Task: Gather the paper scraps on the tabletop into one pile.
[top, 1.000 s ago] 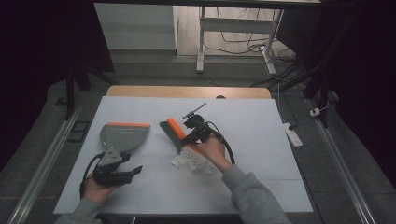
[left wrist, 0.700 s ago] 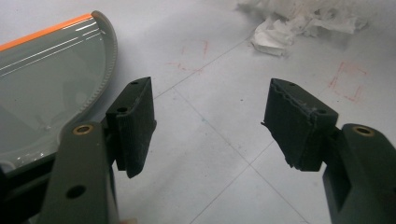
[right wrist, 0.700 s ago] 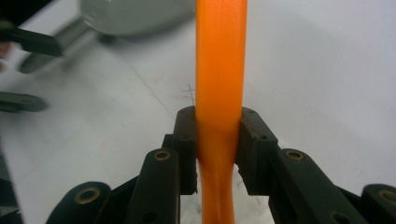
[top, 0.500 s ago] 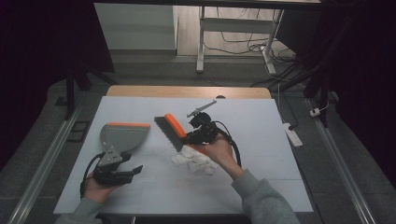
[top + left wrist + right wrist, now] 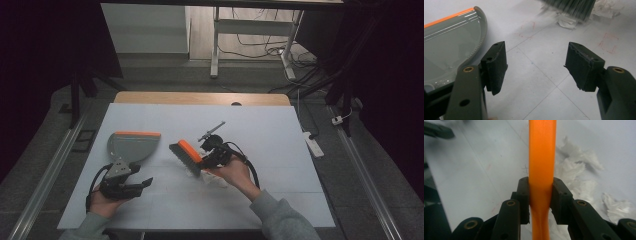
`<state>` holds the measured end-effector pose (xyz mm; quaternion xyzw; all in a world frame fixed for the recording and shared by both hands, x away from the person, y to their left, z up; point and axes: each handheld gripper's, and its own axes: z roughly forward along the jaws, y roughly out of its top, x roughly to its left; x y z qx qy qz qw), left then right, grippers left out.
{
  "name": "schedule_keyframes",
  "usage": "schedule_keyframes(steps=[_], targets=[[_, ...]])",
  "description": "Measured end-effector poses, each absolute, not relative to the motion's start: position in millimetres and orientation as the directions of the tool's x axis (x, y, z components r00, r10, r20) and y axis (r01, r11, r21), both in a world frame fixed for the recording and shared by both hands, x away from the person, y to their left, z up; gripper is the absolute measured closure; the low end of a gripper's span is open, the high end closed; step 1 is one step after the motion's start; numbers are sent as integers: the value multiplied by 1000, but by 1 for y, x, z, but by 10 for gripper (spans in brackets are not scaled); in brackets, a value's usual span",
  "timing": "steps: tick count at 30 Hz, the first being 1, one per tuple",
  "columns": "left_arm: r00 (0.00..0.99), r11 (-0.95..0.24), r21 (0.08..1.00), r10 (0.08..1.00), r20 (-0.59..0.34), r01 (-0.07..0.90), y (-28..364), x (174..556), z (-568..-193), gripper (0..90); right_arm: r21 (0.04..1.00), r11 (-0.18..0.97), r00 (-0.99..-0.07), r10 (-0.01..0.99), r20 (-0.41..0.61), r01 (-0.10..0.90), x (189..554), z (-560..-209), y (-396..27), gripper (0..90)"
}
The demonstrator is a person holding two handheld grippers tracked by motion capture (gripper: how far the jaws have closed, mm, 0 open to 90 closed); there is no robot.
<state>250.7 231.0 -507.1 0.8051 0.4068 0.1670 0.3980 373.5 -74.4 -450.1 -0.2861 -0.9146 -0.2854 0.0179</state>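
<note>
Left: the dustpan, a light, stiff plastic tray with an orange front lip, lies flat on the table just ahead of the left gripper; its short handle at the near end looks the natural place to take hold, though it is hard to make out from above. The left fingers stand well apart with nothing between them, bare table ahead and the dustpan's curved wall just beside the left-hand pad.

Centre: the brush, light and rigid in its orange back but soft in the bristles, is best held by the smooth handle, which may slip or twist.

Right: the right gripper has its fingers clamped on the orange handle. Crumpled paper scraps, flimsy and easily scattered, lie just beyond and beside these fingers.
</note>
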Motion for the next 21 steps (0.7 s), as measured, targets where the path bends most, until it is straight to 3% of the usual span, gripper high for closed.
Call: schedule_keyframes(steps=[6,10,21], targets=[[613,-352,780,788,-52,518,231,249,-506,347,617,612,-846,501,182,495,364,-417,-100,709],[613,-350,782,789,-51,516,231,249,-505,347,639,576,-824,542,166,509,363,-406,-129,709],[613,-350,779,788,-55,521,229,251,-505,346,653,528,-763,635,121,543,351,-426,-214,709]])
